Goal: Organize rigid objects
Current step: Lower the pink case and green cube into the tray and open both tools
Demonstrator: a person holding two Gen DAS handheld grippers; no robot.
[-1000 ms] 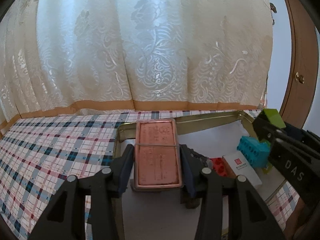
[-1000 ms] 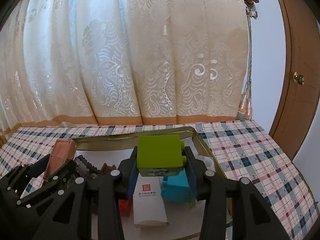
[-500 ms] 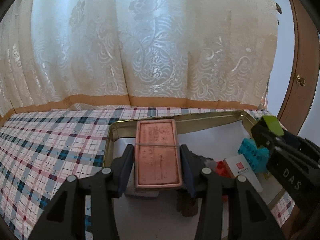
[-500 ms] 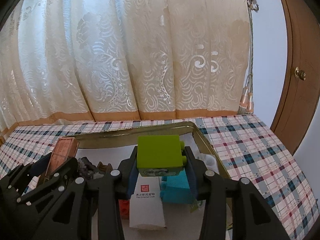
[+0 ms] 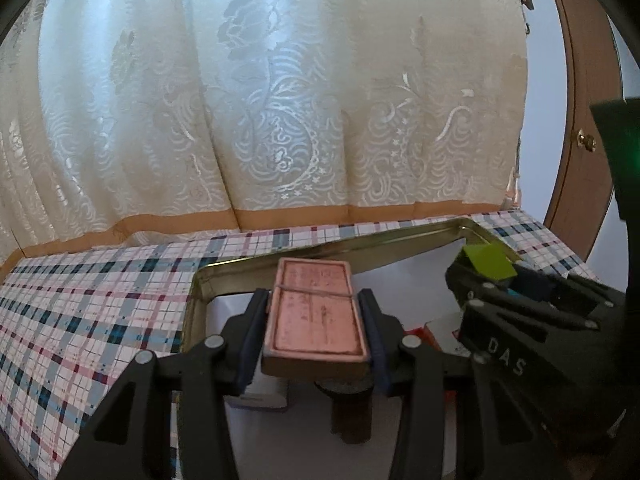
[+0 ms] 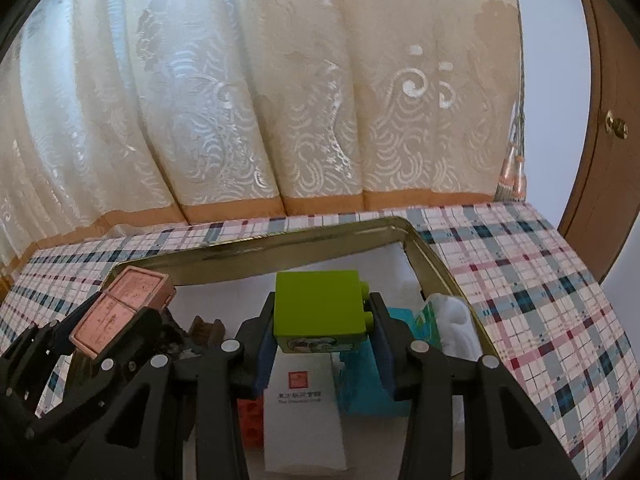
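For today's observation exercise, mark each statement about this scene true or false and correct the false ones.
1. The left gripper grips a pink rectangular block. True.
2. The right gripper is empty. False: it grips a lime-green block.
3. A white carton lies in the gold tray. True.
4. The tablecloth is plain white. False: it is checked.
5. The curtain is dark blue. False: it is cream.

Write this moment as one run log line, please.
left gripper: shut on pink block | right gripper: shut on green block | both over tray
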